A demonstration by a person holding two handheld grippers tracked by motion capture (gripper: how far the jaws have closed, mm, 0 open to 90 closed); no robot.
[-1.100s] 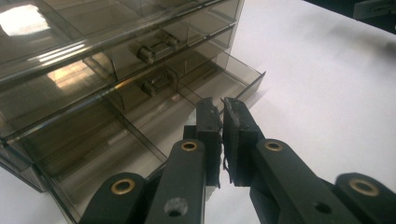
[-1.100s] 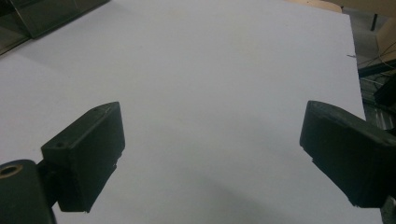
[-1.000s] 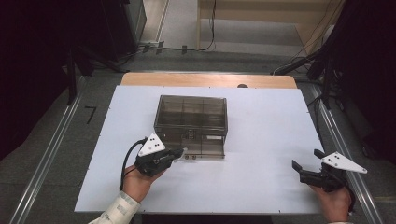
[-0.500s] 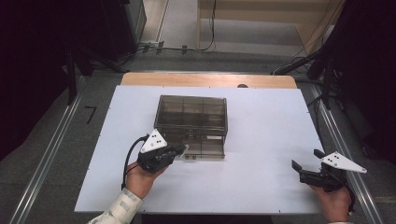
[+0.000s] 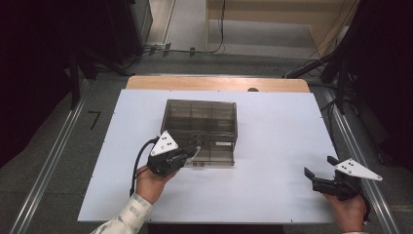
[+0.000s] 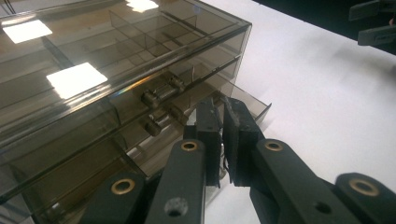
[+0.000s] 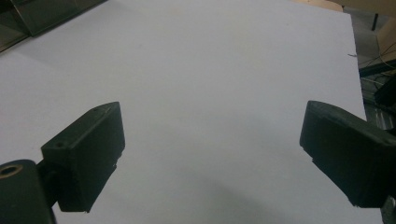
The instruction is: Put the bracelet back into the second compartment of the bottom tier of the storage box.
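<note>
Left claw (image 6: 223, 140), clamped together at the smoky compartment box's (image 5: 202, 122) near front edge.

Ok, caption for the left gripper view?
Left gripper shut at the front latch of the smoky compartment box on the white table.

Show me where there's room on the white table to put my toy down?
Plenty. The white table is bare between the smoky plastic box and the right gripper, and along the far edge behind the box. It is crowded at the box's near left corner, where the left gripper has its jaws shut at the latch.
</note>
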